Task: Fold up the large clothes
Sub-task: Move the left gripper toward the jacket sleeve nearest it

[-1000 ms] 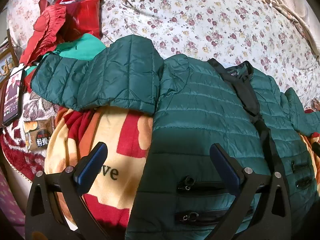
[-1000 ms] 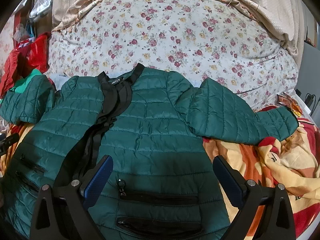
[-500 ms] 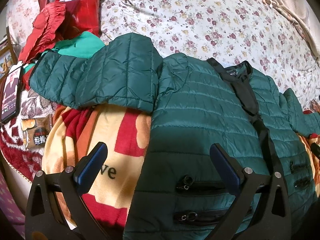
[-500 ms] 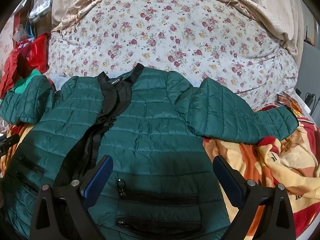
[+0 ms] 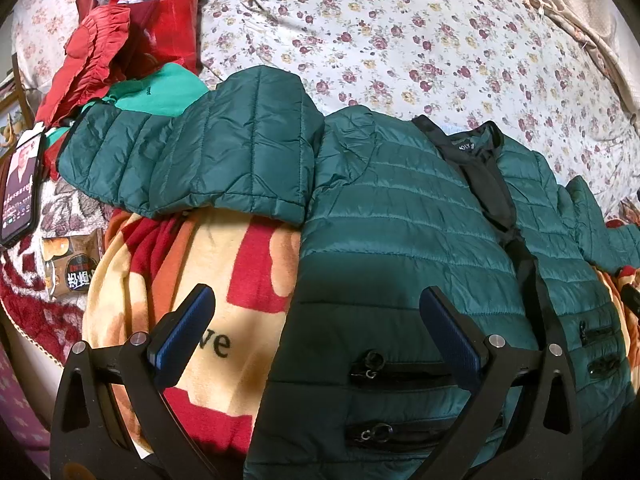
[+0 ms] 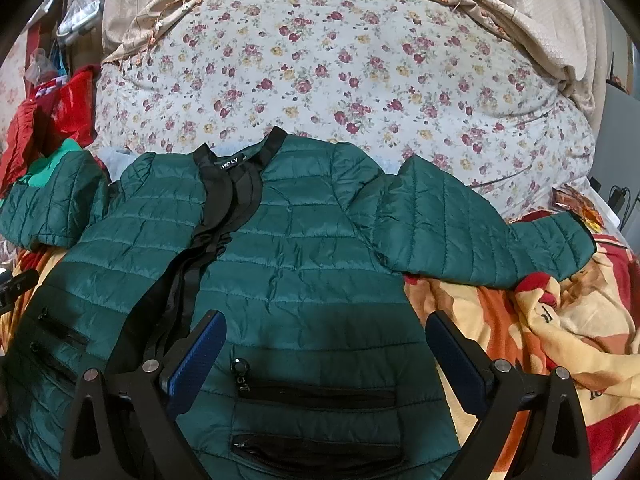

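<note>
A dark green quilted jacket (image 5: 400, 216) lies front up on the bed, collar away from me, black front placket down its middle, both sleeves spread out to the sides. It also shows in the right wrist view (image 6: 288, 256). My left gripper (image 5: 316, 320) is open and empty, held above the jacket's left hem edge near two zip pockets. My right gripper (image 6: 324, 344) is open and empty, held above the jacket's right lower front, over a zip pocket (image 6: 316, 396). The left sleeve (image 5: 192, 160) reaches left; the right sleeve (image 6: 480, 232) reaches right.
A yellow, orange and red blanket (image 5: 180, 280) lies under the jacket's lower part, over a floral bedsheet (image 5: 400, 40). Red clothes and a red bag (image 5: 132, 36), a light green garment (image 5: 160, 92), a phone (image 5: 20, 184) and a snack packet (image 5: 72, 268) lie at the left.
The left wrist view has shifted slightly, the jacket now a little more to the right in frame. The right gripper and the jacket have not visibly moved.
</note>
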`<action>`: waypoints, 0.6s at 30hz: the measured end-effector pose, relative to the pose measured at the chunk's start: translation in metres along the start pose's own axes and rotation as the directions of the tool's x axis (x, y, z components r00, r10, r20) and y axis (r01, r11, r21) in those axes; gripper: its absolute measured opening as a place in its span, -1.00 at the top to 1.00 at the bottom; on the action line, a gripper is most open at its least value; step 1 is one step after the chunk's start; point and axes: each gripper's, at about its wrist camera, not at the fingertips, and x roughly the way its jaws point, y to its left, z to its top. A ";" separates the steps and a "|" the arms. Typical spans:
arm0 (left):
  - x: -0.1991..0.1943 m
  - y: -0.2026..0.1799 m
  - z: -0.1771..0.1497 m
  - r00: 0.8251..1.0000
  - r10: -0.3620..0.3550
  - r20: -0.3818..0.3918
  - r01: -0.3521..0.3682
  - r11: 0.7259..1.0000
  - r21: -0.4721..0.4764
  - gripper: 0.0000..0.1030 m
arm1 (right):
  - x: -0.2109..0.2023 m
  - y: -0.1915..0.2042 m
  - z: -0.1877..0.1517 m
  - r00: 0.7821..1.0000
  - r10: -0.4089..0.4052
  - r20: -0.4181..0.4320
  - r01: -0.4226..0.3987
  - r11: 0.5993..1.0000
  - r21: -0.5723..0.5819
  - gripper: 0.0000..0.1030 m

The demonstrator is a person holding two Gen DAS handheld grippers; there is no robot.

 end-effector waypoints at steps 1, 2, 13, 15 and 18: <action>0.000 -0.001 0.000 1.000 0.000 0.000 0.000 1.000 0.001 -0.99 | 0.000 0.000 0.000 1.000 0.000 0.001 0.000 1.000 -0.001 -0.92; 0.000 -0.002 0.000 1.000 0.000 0.000 0.000 1.000 0.001 -0.99 | 0.000 0.000 0.000 1.000 -0.001 0.001 0.001 1.000 -0.001 -0.92; 0.000 -0.009 -0.001 1.000 -0.003 -0.004 0.003 1.000 0.005 -0.99 | 0.000 0.001 0.000 1.000 0.000 0.000 0.000 1.000 -0.002 -0.92; 0.000 -0.009 -0.001 1.000 -0.003 -0.004 0.003 1.000 0.005 -0.99 | 0.001 0.000 -0.001 1.000 0.000 0.000 0.000 1.000 -0.003 -0.92; 0.000 -0.009 -0.001 1.000 -0.003 -0.004 0.003 1.000 0.004 -0.99 | 0.002 0.000 -0.001 1.000 -0.001 0.001 0.001 1.000 -0.003 -0.92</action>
